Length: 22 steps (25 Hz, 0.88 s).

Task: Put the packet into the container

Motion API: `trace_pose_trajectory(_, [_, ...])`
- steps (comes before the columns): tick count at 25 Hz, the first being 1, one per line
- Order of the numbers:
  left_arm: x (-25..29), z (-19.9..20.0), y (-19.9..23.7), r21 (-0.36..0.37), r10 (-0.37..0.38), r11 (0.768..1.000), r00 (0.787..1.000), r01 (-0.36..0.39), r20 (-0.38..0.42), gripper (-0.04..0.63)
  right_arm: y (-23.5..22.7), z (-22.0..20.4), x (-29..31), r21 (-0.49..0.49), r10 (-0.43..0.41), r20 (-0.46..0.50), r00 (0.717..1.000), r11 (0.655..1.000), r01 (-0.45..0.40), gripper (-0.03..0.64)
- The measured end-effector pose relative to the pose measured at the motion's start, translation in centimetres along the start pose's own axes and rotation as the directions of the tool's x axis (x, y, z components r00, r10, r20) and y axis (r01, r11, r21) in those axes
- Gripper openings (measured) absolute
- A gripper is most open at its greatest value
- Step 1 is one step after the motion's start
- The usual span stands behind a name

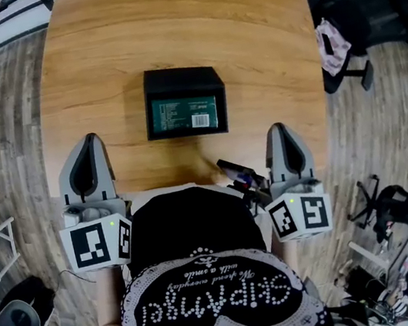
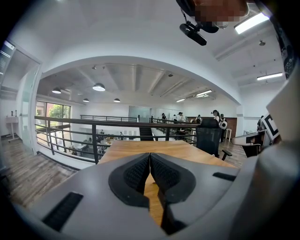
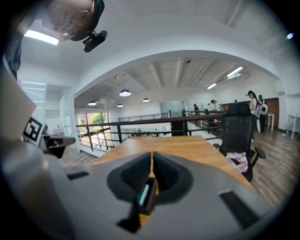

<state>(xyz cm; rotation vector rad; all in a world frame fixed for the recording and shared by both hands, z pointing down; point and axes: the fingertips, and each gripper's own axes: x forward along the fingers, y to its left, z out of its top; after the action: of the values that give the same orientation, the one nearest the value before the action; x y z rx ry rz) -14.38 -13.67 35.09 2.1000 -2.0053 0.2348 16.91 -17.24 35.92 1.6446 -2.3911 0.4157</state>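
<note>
**Supervisor:** Report the container and its contents.

**Operator:** I see one black, open-topped container (image 1: 180, 79) standing on the wooden table (image 1: 163, 17). A green packet (image 1: 183, 113) lies flat inside it, printed face up. The packet's white barcode patch sits at the container's near right corner. The packet covers most of the container floor and sits below the rim on all four sides.

**Supervisor:** State of the tongs?

**Operator:** Both are on my side of the container and clear of it. The left gripper (image 1: 89, 139) is beyond the container's near left corner. In the left gripper view I read the left gripper (image 2: 150, 157) with its ribbed pads pressed together and gripping nothing. The right gripper (image 1: 282, 129) is beyond the container's near right corner. In the right gripper view I read the right gripper (image 3: 152, 157) with its jaws closed on each other in the same way. Neither tool touches the container or the packet.

**Supervisor:** Anything else near the container?

**Operator:** An office chair (image 1: 354, 15) stands off the table, well to the container's right.
</note>
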Motion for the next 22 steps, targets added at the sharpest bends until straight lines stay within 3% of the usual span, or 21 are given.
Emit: trace_pose_trajectory(22, [0.17, -0.01, -0.62, -0.009, -0.028, 1.000, 1.000, 0.028, 0.004, 0.029, -0.20, -0.25, -0.33, -0.008, -0.014, -0.009, 1.000, 1.000, 0.014, 0.037])
